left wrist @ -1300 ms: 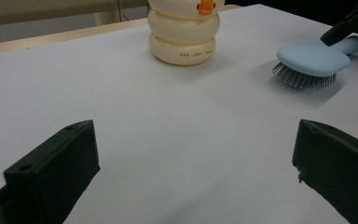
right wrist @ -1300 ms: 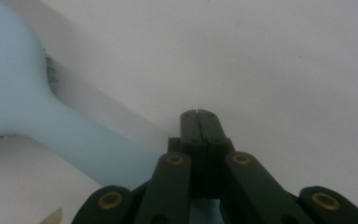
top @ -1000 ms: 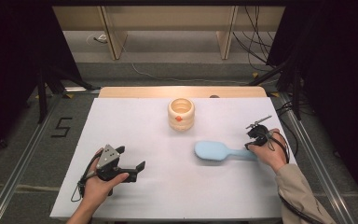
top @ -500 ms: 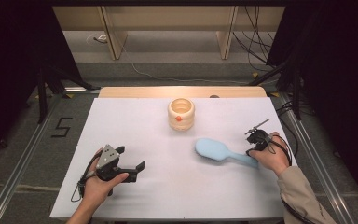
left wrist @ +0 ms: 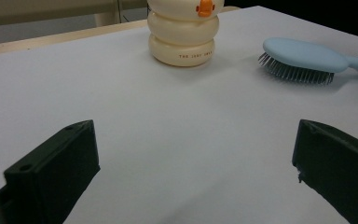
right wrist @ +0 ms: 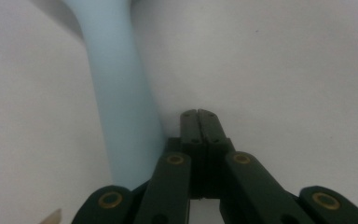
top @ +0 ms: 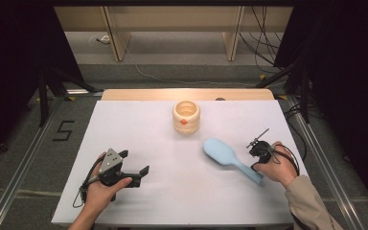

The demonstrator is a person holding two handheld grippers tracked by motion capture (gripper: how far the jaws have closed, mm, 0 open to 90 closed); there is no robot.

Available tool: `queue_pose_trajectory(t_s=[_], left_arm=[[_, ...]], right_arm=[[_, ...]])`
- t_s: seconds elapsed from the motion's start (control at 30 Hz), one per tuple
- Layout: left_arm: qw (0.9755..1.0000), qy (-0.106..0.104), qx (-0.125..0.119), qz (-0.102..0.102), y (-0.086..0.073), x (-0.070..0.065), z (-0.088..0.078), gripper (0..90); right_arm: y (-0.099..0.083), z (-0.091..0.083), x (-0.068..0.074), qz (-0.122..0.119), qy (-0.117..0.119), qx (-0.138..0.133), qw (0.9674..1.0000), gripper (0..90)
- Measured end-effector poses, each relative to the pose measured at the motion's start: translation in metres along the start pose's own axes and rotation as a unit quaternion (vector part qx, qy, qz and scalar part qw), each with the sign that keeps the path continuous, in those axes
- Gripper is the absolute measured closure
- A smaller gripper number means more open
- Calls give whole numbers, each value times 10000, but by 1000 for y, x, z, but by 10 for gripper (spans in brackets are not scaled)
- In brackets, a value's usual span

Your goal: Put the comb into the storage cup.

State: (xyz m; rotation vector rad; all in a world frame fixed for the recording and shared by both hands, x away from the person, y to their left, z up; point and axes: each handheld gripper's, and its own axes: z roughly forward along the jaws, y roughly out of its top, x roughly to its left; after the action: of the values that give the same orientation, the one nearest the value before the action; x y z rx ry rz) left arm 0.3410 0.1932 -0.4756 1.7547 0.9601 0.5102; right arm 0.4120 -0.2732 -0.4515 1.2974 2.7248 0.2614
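The light blue hairbrush [top: 230, 157] lies bristles-down on the right half of the white table [top: 139, 129], its head turned toward the cream ring-shaped jar [top: 186, 116] at the far middle, near it but apart. Its handle runs back to the right gripper [right wrist: 198, 115], whose two black jaws are pressed flat together with nothing between them; in the right gripper view the handle lies just beside them, on their left, and whether it touches them cannot be told. The left gripper [left wrist: 193, 163] rests on the near left of the table, well apart from the brush, its jaws spread wide over bare tabletop.
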Motion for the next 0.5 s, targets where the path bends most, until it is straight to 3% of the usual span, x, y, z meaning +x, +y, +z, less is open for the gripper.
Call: queue_pose_trajectory(t_s=[0.5], left_arm=[[10000,-3,4,-9,0,0,0,2]], right_arm=[[-1,-1,9,-84,97,232,9996,900]])
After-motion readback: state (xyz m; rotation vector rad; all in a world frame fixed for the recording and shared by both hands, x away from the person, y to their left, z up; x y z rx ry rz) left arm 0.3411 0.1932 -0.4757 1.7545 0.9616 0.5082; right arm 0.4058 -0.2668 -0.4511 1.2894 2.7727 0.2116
